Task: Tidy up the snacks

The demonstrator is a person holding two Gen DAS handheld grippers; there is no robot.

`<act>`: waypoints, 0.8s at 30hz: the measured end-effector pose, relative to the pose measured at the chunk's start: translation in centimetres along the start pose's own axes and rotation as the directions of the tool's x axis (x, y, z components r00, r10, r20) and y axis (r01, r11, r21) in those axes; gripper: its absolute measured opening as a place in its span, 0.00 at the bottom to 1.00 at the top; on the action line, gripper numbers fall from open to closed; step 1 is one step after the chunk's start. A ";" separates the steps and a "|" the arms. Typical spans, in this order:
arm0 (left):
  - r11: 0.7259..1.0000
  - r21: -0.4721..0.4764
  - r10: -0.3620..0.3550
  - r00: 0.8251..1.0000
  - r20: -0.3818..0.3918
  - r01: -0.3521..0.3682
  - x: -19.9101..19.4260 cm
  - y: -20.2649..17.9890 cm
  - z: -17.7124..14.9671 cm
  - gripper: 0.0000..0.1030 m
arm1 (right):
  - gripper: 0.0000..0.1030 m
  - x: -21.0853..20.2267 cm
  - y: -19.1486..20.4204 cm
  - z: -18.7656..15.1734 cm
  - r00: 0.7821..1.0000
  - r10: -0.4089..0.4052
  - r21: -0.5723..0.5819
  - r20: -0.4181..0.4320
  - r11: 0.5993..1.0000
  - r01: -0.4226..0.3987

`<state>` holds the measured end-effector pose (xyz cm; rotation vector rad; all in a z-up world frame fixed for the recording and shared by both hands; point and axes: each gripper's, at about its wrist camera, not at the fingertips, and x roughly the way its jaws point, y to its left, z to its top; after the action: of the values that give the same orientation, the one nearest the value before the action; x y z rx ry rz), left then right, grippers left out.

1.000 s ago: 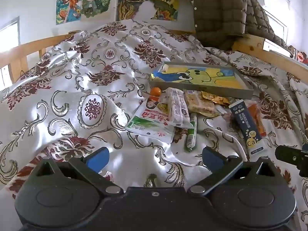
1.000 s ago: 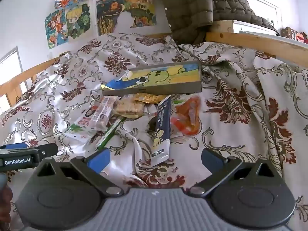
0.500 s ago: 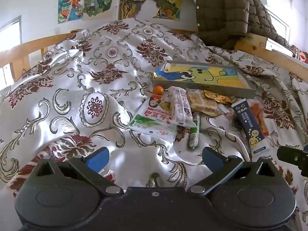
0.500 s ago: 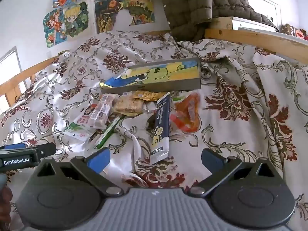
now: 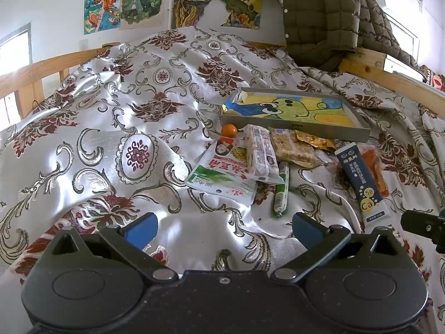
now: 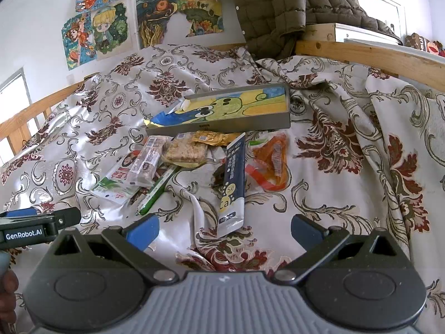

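Observation:
A pile of snacks lies on a floral bedspread in front of a grey tray (image 5: 358, 135) with a cartoon lining, also in the right wrist view (image 6: 250, 123). The pile holds a white-green packet (image 5: 222, 175), a white bar (image 5: 261, 153), a green sausage stick (image 5: 281, 192), a grain bar (image 5: 292, 147), a navy sachet (image 5: 358, 178) (image 6: 233, 183), an orange pouch (image 6: 271, 164) and a small orange ball (image 5: 229, 130). My left gripper (image 5: 222, 228) is open and empty, short of the pile. My right gripper (image 6: 225, 229) is open and empty, just before the navy sachet.
The bed has a wooden rail (image 5: 36, 68) on the left and another (image 6: 370, 55) at the back right. An olive quilted jacket (image 5: 328, 19) hangs over the far rail. Posters (image 5: 122, 2) hang on the wall. The bedspread (image 5: 111, 111) is wrinkled.
Both grippers have moved slightly; the pile sits a little lower and nearer in both views. Nothing was picked up and the snacks have not moved.

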<state>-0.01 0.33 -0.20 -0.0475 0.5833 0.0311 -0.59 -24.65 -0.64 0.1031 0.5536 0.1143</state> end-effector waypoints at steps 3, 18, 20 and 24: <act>1.000 0.000 0.001 1.000 0.001 -0.001 0.0 0.0 0.0 0.99 | 1.00 0.0 0.0 0.0 1.000 -0.001 0.000 -0.001 1.000 0.001; 1.000 -0.002 0.002 1.000 0.000 -0.002 0.0 0.0 -0.1 0.99 | 1.00 0.2 0.1 -0.1 1.000 -0.001 0.002 -0.007 1.000 0.001; 1.000 -0.005 0.002 1.000 -0.002 -0.002 0.0 0.1 -0.1 0.99 | 1.00 0.3 0.2 -0.3 1.000 -0.002 0.001 -0.012 1.000 0.002; 1.000 -0.006 0.002 1.000 -0.001 -0.002 0.0 0.1 -0.2 0.99 | 1.00 0.3 0.2 -0.2 1.000 0.000 0.004 -0.017 1.000 0.000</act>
<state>-0.11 0.43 -0.32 -0.0530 0.5844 0.0352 -0.49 -24.43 -0.94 0.1062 0.5705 0.1143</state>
